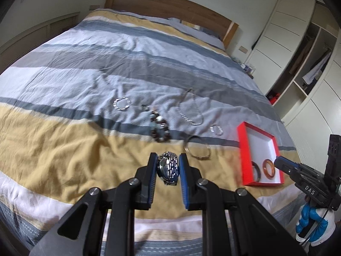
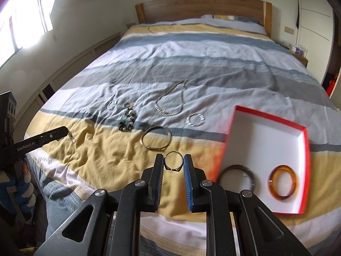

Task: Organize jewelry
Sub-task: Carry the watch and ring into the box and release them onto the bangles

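Nearest the lens in the left wrist view, the left gripper [image 1: 167, 166] has its fingers pinching a steel watch [image 1: 168, 168], lifted clear of the bed [image 1: 64, 149] to the left of the red box [image 1: 242, 149]. From the right wrist view, the right gripper [image 2: 173, 163] pinches a thin silver ring-shaped bangle [image 2: 173, 161], also left of the box.

Sorting looks barely begun. Left of the box, from far to near it, a small silver bracelet [image 1: 121, 104], a beaded bracelet [image 1: 159, 128], a chain necklace [image 1: 189, 111], a metal bangle [image 1: 198, 148] and a sparkly hoop [image 1: 216, 129] lie on the bed.

Inside the box sit two bangles: a dark one [image 2: 236, 176] and an amber one [image 2: 283, 181] to its right.
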### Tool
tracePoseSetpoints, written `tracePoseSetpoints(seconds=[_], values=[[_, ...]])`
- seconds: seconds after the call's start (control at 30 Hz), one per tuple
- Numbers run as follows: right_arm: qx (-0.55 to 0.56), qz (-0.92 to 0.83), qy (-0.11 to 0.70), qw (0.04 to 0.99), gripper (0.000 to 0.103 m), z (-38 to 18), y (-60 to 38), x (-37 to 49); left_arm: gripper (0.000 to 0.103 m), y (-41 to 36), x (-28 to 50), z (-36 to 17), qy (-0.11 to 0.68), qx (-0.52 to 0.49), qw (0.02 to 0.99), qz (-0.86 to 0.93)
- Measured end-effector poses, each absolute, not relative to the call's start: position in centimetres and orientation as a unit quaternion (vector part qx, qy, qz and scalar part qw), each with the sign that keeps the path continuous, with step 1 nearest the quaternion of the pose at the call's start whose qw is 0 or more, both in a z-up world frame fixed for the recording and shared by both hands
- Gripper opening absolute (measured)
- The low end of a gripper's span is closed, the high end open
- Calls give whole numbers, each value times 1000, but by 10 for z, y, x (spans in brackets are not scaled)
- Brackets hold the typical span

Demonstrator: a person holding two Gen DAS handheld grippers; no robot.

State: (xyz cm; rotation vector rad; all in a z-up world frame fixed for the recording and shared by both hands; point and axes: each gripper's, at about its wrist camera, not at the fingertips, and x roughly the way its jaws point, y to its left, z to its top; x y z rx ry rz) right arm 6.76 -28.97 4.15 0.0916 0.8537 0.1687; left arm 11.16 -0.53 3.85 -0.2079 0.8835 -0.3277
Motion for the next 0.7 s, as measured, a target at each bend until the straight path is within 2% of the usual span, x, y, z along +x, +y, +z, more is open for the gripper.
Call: tracePoseSetpoints(seconds=[0.4, 0.7], values=[[70, 11, 406, 911, 18, 41, -400, 44, 18, -146, 117, 61, 427, -55, 863, -266], [91, -22, 443, 892, 18, -5, -449, 57, 18, -253, 121, 31, 456, -11, 822, -341]])
